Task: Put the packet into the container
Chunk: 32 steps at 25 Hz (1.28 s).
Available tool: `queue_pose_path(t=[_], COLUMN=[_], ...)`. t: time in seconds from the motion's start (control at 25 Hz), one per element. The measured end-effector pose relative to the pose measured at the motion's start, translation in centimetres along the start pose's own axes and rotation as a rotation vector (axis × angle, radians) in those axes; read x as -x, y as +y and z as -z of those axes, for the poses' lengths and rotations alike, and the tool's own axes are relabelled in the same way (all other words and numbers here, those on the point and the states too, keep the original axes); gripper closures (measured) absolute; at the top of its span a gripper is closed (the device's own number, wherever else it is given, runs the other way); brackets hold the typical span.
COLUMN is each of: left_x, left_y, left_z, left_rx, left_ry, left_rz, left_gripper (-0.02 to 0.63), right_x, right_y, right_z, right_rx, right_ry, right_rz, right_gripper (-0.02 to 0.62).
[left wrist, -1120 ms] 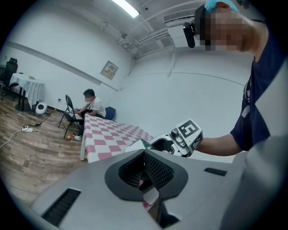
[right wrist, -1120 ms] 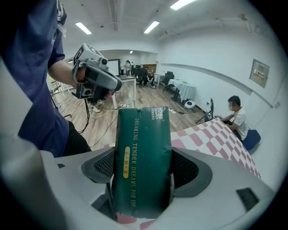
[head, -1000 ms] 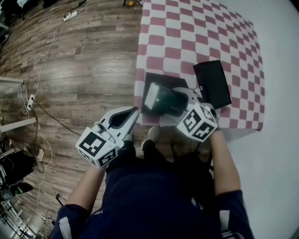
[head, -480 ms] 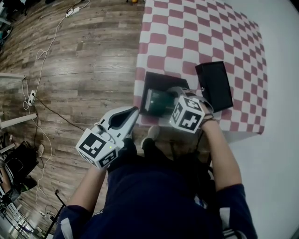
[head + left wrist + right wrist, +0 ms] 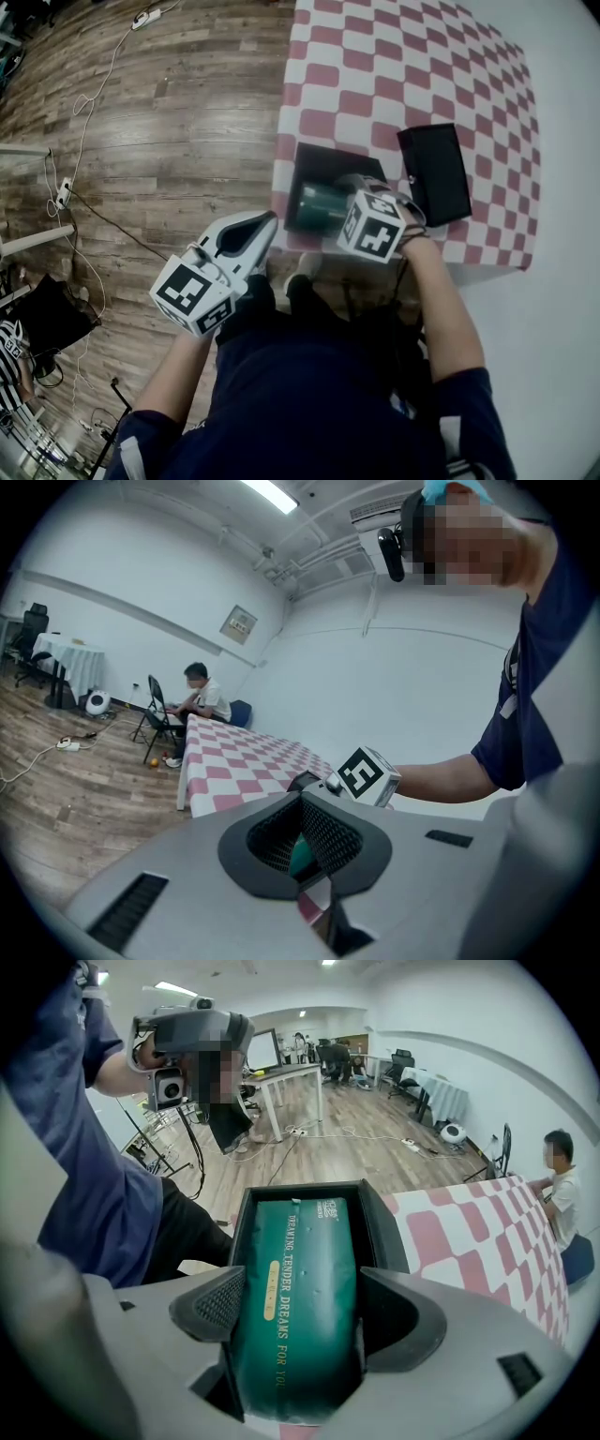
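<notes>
**Q:** Where is the packet?

**A:** The packet [image 5: 298, 1288] is clamped between the jaws of my right hand-held gripper [image 5: 302, 1312], one pad on each long side. Its far end lies inside the walls of the black container [image 5: 388, 1232].

**Q:** What does it look like, and which way does it point?

**A:** It is dark green and glossy, with pale lettering and a small gold oval along its length. Its long axis runs straight away from the jaws, in line with the container's long side. The printed face is turned up.

**Q:** What is it all resting on?

**A:** The container sits close to the near edge of a tabletop [image 5: 375, 66] covered in a red-and-white checked cloth. Just beside it lies a separate flat black piece [image 5: 434, 173].

**Q:** And your other hand?

**A:** My left hand-held gripper [image 5: 305, 841] has its jaws together with nothing between them. I hold it off the tabletop, above the wooden plank floor [image 5: 178, 122].

**Q:** What about the room?

**A:** The walls are white and cables [image 5: 89, 103] trail over the floor. There are desks and chairs farther off, and a seated person [image 5: 199, 694] at the tabletop's far end.
</notes>
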<state>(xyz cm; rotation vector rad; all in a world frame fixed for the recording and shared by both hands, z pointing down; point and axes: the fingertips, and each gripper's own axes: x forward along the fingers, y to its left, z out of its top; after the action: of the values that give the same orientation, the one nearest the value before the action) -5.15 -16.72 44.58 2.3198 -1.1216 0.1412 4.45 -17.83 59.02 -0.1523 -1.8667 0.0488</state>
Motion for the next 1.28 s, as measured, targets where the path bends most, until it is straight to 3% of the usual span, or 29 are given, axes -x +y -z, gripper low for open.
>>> queue_pose_path(t=[0.32,0.52,0.64,0.96,1.28], left_x=[-0.7,-0.7,-0.6,-0.3,2.7], left_y=[-0.8,-1.9,-2.5,-5.3,-8.3], left_z=[-0.3,-0.7,-1.3,-2.2,-3.1], left_rx=[-0.018,-0.043,-0.061,-0.116,-0.168], left_ry=[0.01,0.012,0.011,0.017,0.01], left_rz=[0.032,0.053,0.065,0.099,0.148], left_gripper=[0.581,0.581,0.582,0.581,0.581], right_x=[2.3,4.9,7.0,12.3,18.1], right_y=[-0.7,-0.5,-0.5,0.8,4.4], right_z=[-0.7,-1.3,-1.5,-1.3,-2.8], right_rx=[-0.067,-0.169,-0.232,-0.427,-0.516], right_ry=[-0.096,-0.23,-0.325,-0.61,-0.796], right_rz=[0.083,0.129,0.187,0.268,0.386], right_gripper=[0.212,0.219,0.314,0.471,0.543])
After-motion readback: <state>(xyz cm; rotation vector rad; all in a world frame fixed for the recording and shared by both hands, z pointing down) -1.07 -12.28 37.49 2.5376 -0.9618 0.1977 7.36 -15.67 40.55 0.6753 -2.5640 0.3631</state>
